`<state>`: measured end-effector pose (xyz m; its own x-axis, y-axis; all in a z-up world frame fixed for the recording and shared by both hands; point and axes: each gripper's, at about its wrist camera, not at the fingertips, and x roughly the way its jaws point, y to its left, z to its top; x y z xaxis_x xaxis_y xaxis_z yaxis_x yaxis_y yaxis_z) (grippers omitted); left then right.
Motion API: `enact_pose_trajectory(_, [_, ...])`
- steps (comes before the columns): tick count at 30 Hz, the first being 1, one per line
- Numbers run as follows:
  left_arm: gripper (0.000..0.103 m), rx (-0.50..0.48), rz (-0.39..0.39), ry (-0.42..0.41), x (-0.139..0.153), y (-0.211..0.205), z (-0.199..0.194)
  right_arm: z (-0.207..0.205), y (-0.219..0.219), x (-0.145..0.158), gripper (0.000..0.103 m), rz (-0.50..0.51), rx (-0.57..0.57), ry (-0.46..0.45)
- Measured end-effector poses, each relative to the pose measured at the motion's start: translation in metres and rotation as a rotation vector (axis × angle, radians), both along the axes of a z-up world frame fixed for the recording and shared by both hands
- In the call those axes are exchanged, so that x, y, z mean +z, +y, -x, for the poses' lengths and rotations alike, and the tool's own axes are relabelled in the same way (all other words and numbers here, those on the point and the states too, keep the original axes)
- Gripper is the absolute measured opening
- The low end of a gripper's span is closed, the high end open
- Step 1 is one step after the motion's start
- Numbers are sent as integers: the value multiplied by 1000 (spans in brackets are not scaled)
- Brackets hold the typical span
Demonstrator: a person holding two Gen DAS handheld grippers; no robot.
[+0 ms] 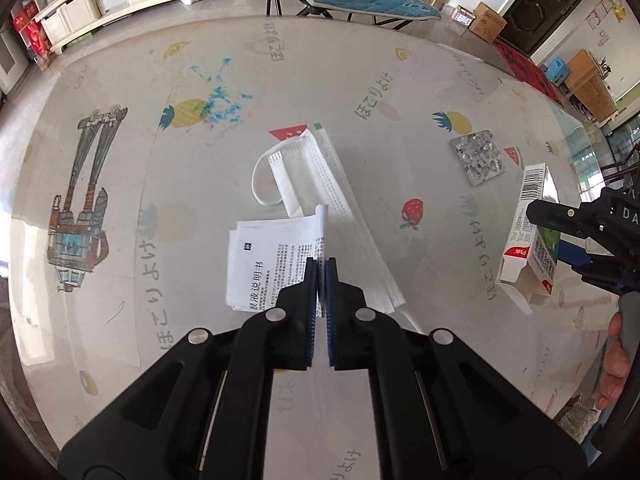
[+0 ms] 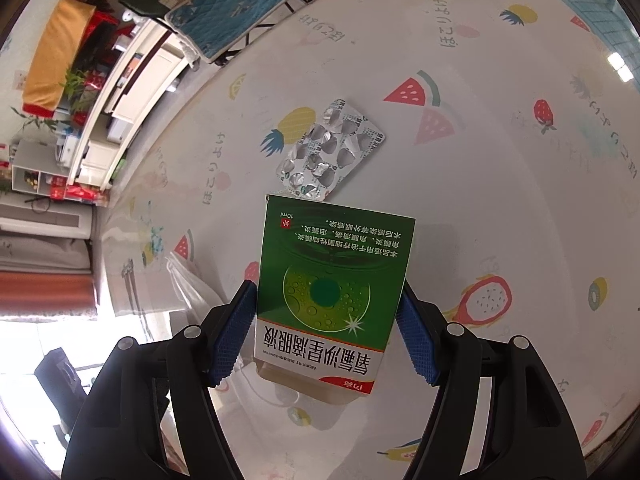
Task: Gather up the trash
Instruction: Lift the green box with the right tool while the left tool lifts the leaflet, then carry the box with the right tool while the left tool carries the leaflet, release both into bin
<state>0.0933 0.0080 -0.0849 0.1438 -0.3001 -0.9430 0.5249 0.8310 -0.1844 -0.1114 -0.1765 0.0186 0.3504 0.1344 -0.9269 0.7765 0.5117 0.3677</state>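
Left gripper (image 1: 321, 276): jaws clenched on the folded edge of a printed leaflet (image 1: 272, 266); the blue pads are seen pressed almost together with the paper pinched between them.
Leaflet: white sheet with black Chinese print; it is held near the middle of the table (image 1: 120, 184), partly overlapping a face mask (image 1: 320, 184).
Face mask: white, pleated, laid flat on the table just beyond the leaflet; one ear loop is seen curling out on its left side.
Right gripper (image 2: 328, 316): jaws grasping a green and white medicine box (image 2: 332, 280); a blue pad is set against each side of the box.
Medicine box: gripped across its width, one end flap seen open in the left wrist view; whether it is lifted off the table cannot be told.
Blister pack (image 2: 332, 148): silver foil with emptied pockets; it lies flat on the table just beyond the box, beside a printed pineapple.
Table: covered with a pale fruit-patterned cloth; blue scribbles and a drawn figure are seen on its left part.
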Motion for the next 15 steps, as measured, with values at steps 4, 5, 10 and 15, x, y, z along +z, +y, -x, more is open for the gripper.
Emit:
enact_pose_trajectory(4, [2, -25, -30, -42, 19, -3, 6, 3, 1, 14, 69, 2, 13, -22])
enact_pose_trajectory(5, [2, -34, -41, -59, 24, -6, 9, 5, 1, 19, 69, 4, 14, -30])
enact_pose_trajectory(10, [2, -35, -23, -94, 55, -10, 24, 14, 1, 39, 69, 9, 14, -64])
enact_pose_trajectory(15, [2, -94, 13, -131, 84, -25, 48, 35, -3, 58, 69, 15, 11, -98])
